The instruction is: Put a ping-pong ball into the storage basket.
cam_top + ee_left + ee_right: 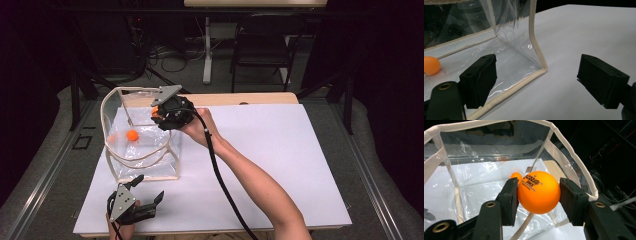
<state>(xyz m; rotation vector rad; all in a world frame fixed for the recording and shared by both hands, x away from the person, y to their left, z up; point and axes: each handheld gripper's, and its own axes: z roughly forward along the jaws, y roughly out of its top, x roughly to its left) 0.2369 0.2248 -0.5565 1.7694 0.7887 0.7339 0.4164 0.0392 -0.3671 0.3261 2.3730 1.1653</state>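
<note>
right claw (539,192) clamped on orange ball (539,193), hanging over clear bag (145,165) mouth; second ball (132,135) at 8 o'clock below. left claw (536,82) open, idle.

A white sheet (280,150) covers the wooden table (260,98). Beyond its far edge stand a dark chair (262,47) and a white desk leg (207,50) on grey floor (185,75), with tangled cables (167,55). The room is dark.

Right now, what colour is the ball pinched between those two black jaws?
Orange, with dark printed lettering; the ball shows best in the right gripper view.
</note>
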